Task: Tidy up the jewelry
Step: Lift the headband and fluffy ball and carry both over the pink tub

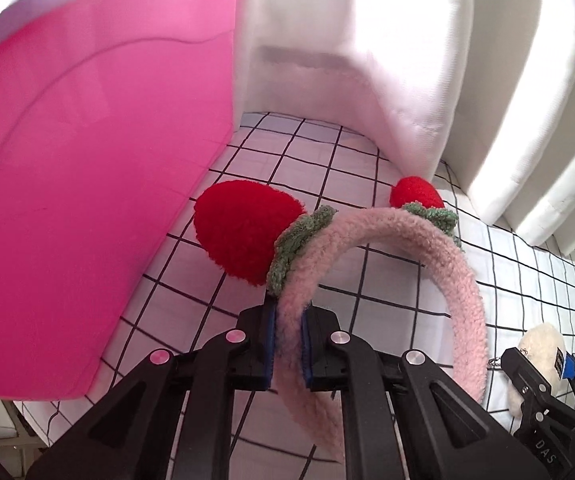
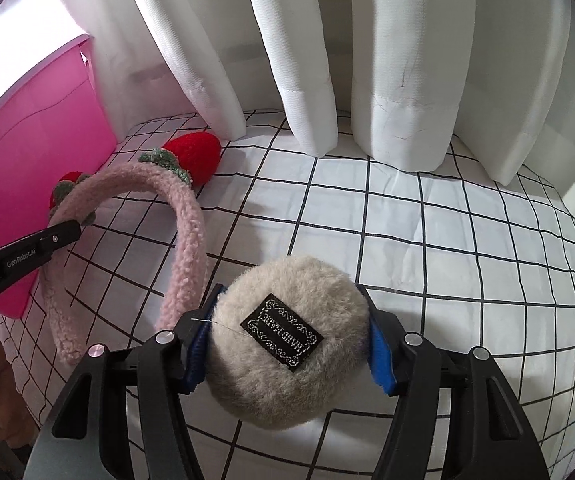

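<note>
Pinched in your left claw (image 1: 287,344), the pink headband (image 1: 391,236) arched over the checked surface (image 1: 367,152), strawberries pointing toward the pink bin (image 1: 87,160). Your right claw (image 2: 287,344) squeezed the beige fluffy puff (image 2: 287,340), label up. Both looked mid-carry; next, you likely needed to clear the bin's rim.
</note>
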A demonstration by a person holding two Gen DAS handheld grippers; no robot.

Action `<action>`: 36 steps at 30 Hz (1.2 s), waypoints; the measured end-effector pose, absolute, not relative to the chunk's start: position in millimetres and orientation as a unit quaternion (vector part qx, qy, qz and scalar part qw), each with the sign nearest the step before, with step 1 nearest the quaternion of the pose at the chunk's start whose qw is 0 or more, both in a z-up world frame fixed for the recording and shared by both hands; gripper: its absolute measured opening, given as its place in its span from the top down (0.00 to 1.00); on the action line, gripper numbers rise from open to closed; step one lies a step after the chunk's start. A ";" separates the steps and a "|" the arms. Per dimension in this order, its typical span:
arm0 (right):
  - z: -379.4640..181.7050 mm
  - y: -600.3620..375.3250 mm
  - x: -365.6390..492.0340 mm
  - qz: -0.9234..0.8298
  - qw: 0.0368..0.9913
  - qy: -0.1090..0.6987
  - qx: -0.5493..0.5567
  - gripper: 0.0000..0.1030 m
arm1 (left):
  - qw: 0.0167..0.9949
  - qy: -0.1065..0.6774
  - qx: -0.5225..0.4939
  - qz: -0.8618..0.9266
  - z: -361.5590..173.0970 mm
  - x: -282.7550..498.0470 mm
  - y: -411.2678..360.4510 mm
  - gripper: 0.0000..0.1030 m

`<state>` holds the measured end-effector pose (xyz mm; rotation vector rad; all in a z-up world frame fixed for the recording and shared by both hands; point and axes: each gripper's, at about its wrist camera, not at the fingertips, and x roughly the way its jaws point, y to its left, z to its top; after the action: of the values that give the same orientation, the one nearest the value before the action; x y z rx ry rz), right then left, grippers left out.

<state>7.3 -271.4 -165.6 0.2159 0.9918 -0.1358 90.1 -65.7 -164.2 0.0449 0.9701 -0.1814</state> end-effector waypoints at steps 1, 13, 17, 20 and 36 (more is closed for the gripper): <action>-163.8 -271.8 5.9 -0.065 0.872 0.474 0.103 0.41 | 0.882 0.462 0.023 -0.089 -162.5 88.7 -65.9 0.90; -120.7 -273.9 -10.1 -0.071 0.887 0.445 0.097 0.41 | 0.892 0.437 0.024 -0.109 -125.2 60.6 -63.0 0.90; -101.5 -275.3 -18.4 -0.071 0.892 0.437 0.094 0.41 | 0.898 0.424 0.025 -0.118 -104.3 49.2 -61.3 0.90; -84.1 -277.2 -25.9 -0.072 0.898 0.426 0.089 0.41 | 0.903 0.411 0.024 -0.124 -87.5 42.3 -58.9 0.90; 10.6 -245.8 -28.5 -0.035 0.938 0.341 0.047 0.41 | 0.940 0.326 -0.009 -0.105 13.9 30.7 -7.6 0.90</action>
<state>-28.5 -245.8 10.6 0.0955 0.6972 -0.0719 30.7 -7.6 13.9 -0.0175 0.6655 -0.2136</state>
